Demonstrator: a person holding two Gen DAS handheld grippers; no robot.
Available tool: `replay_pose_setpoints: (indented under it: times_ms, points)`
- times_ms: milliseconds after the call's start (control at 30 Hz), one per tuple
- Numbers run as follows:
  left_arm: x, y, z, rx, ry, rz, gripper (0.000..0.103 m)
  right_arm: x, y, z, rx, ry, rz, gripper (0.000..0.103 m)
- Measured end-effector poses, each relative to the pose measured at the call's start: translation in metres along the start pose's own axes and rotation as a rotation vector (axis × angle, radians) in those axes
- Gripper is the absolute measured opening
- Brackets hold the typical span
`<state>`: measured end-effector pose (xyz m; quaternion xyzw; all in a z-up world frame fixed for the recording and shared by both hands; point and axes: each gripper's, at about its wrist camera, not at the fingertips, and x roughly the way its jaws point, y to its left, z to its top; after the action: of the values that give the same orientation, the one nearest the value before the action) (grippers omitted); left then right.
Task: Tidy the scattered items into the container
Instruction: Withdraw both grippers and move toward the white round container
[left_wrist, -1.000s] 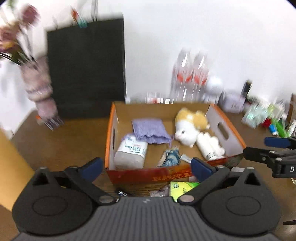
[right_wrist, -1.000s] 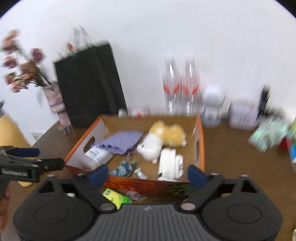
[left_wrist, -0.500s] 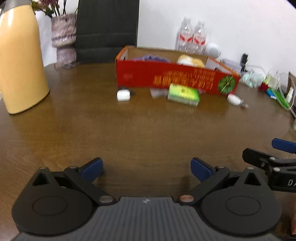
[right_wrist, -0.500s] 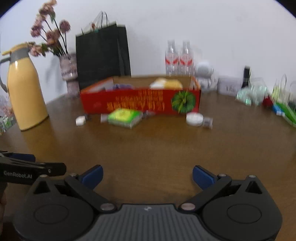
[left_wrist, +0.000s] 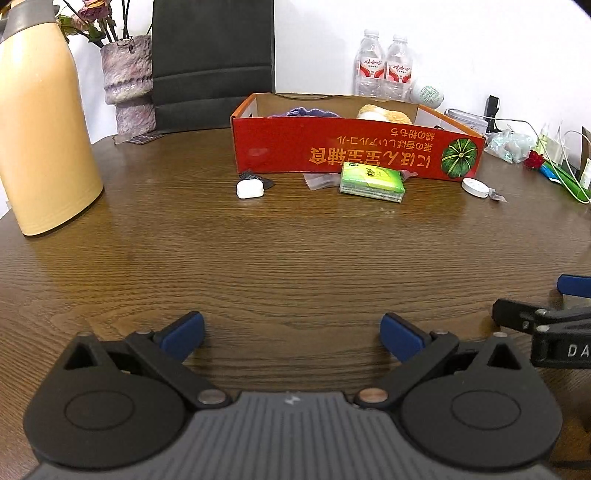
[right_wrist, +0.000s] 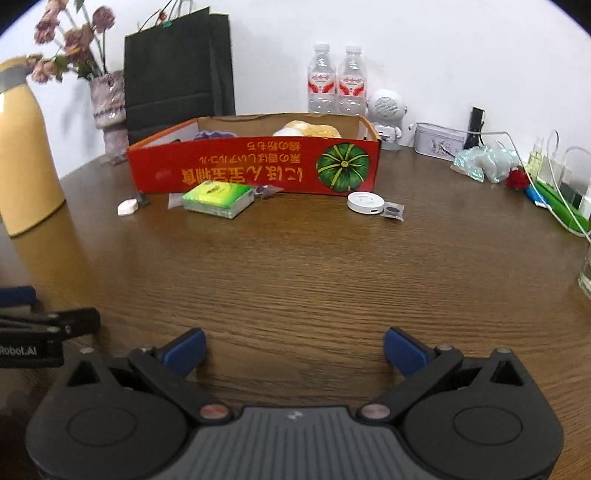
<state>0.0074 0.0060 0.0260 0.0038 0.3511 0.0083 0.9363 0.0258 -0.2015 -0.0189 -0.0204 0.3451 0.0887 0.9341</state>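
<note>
A red cardboard box (left_wrist: 354, 151) (right_wrist: 255, 170) stands far across the brown table, holding a purple cloth and a plush toy. In front of it lie a green tissue pack (left_wrist: 371, 181) (right_wrist: 218, 197), a small white case (left_wrist: 250, 189) (right_wrist: 127, 207), a clear wrapper (left_wrist: 319, 181), a round white disc (left_wrist: 474, 185) (right_wrist: 365, 202) and a small sachet (right_wrist: 393, 211). My left gripper (left_wrist: 291, 334) is open low over the near table, nothing between its fingers. My right gripper (right_wrist: 293, 350) is open beside it, also empty, far from the items.
A yellow thermos (left_wrist: 40, 125) stands at the left, with a vase of flowers (left_wrist: 127, 85) and a black paper bag (left_wrist: 212, 62) behind. Two water bottles (left_wrist: 384, 70), a white speaker (right_wrist: 386, 118), a tin and cables crowd the back right. A glass (right_wrist: 585, 273) sits at the right edge.
Both grippers dropped from above the box and pulled back to the near table, then held still. The box, seen from above before, now shows its red front.
</note>
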Motion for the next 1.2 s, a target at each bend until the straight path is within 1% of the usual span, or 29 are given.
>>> replay_pose_setpoints:
  times_ms: [667,867,967,1033,1100,1133,1200]
  points:
    - [0.003,-0.004,0.002,0.004,0.005,-0.004,0.103,0.001,0.001,0.002,0.001,0.000,0.001,0.103]
    - [0.005,-0.003,0.004,0.011,0.007,-0.017,0.103,0.001,0.002,0.002,0.000,0.001,-0.003,0.103]
    - [0.007,-0.002,0.006,0.024,0.006,-0.042,0.103,0.003,0.002,0.005,-0.002,0.001,-0.002,0.103]
    - [0.012,0.000,0.015,0.060,0.018,-0.078,0.103,0.004,0.001,0.006,-0.006,0.001,0.009,0.103]
    - [0.017,0.006,0.030,0.085,0.025,-0.104,0.103,0.006,-0.004,0.012,-0.035,0.019,0.042,0.101]
    - [0.019,0.010,0.040,0.098,0.015,-0.114,0.103,0.007,-0.008,0.018,-0.048,0.026,0.060,0.097]
    - [0.024,0.018,0.063,0.142,-0.021,-0.136,0.103,0.010,-0.021,0.036,-0.056,0.006,0.055,0.096]
